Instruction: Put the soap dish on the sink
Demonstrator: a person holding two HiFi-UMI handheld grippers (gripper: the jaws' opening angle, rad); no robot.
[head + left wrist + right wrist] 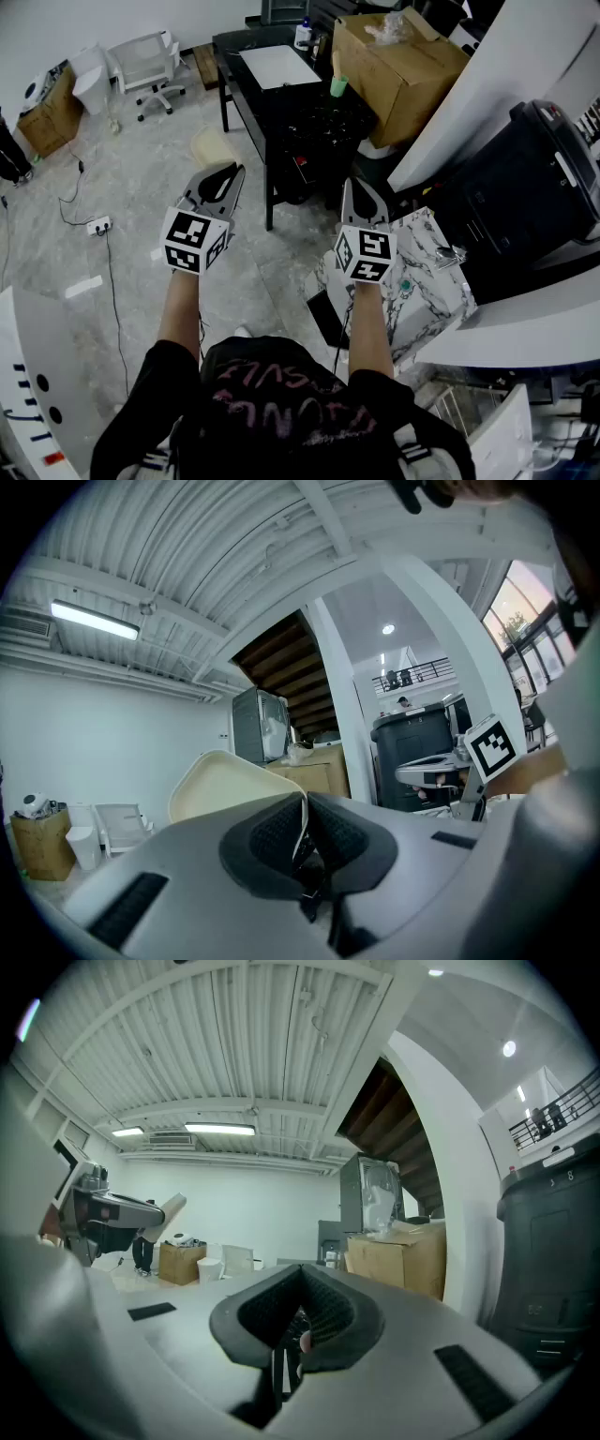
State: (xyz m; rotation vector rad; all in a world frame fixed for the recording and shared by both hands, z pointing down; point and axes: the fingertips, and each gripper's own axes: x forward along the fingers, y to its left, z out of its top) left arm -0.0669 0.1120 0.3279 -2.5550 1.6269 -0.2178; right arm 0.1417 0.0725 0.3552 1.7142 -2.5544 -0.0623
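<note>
The left gripper (228, 176) is pinching the cream soap dish (212, 148) by its thin rim, upper-centre of the head view, and it's looking light, rigid and slick, likely to pivot, while the right gripper (362, 190) is sitting closed and empty.

black short-sleeved T-shirt (281, 412), sleeves ending above elbows, pink lettering on chest; left gripper (225, 176): pale grey shell, black ribbed pads (272, 841), white cube (195, 240) with black square markers; right gripper (361, 190): same grey shell, same marker cube, dark rectangular patches on shell
</note>
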